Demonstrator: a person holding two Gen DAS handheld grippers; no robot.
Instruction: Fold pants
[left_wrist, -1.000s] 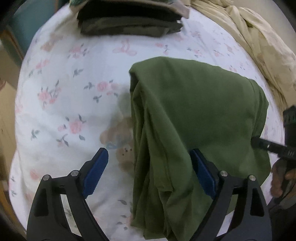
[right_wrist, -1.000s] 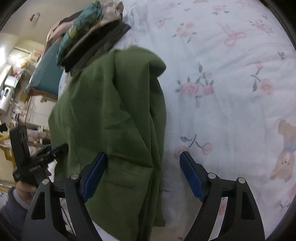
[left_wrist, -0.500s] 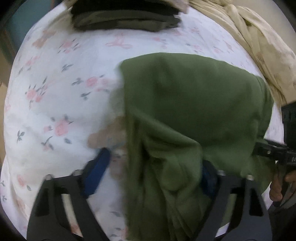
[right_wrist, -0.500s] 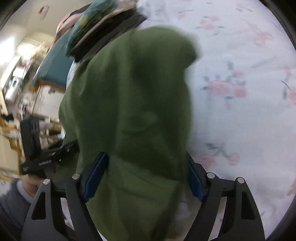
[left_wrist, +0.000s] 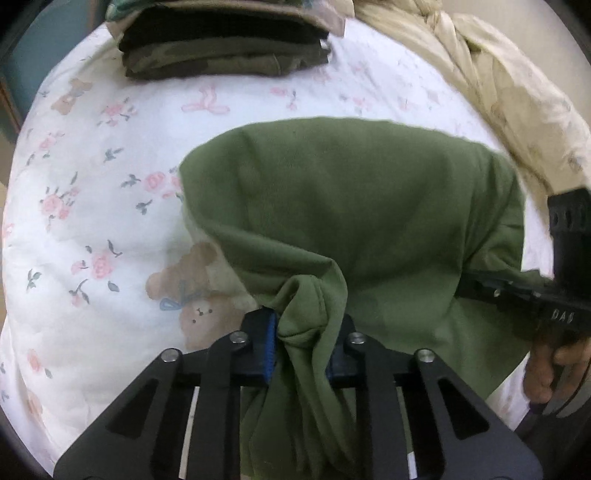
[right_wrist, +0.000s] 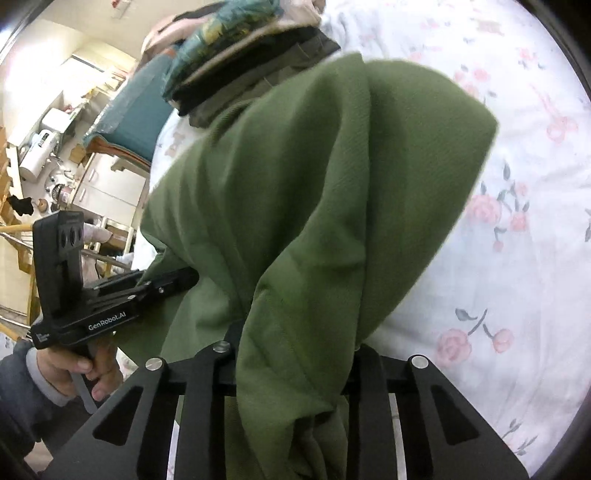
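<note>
**Both grippers clamp green pants for next fold on floral bed**

Left wrist view: The left gripper (left_wrist: 301, 349) was pinched on a bunched edge of the green pants (left_wrist: 369, 206), its blue pads (left_wrist: 270, 347) pressed against the gathered cloth. The rest of the garment lay spread toward the far right over the floral bedsheet (left_wrist: 110, 206). At the right edge, the right gripper (left_wrist: 517, 295) reached into the cloth, though its fingertips were buried in fabric. A stack of folded clothes (left_wrist: 225, 51) sat at the far side of the bed, with a cream blanket (left_wrist: 498, 85) heaped at the far right.

Right wrist view: The right gripper (right_wrist: 295, 354) was closed on the near edge of the pants (right_wrist: 332, 166), cloth draped between and over its jaws so that the pads were hidden. The left gripper (right_wrist: 110, 295) appeared at the left, held by the person's left hand (right_wrist: 85, 365). Only this view showed the room beyond the bed, with a teal cushion (right_wrist: 129, 114) and a cluttered counter (right_wrist: 48, 147).

The step in hand appeared to be gripping the near edge at two points for a fold. The next move would likely call for lifting both corners together and carrying them toward the far edge, keeping the cloth taut and level. Only the left view showed the pads biting fabric.
</note>
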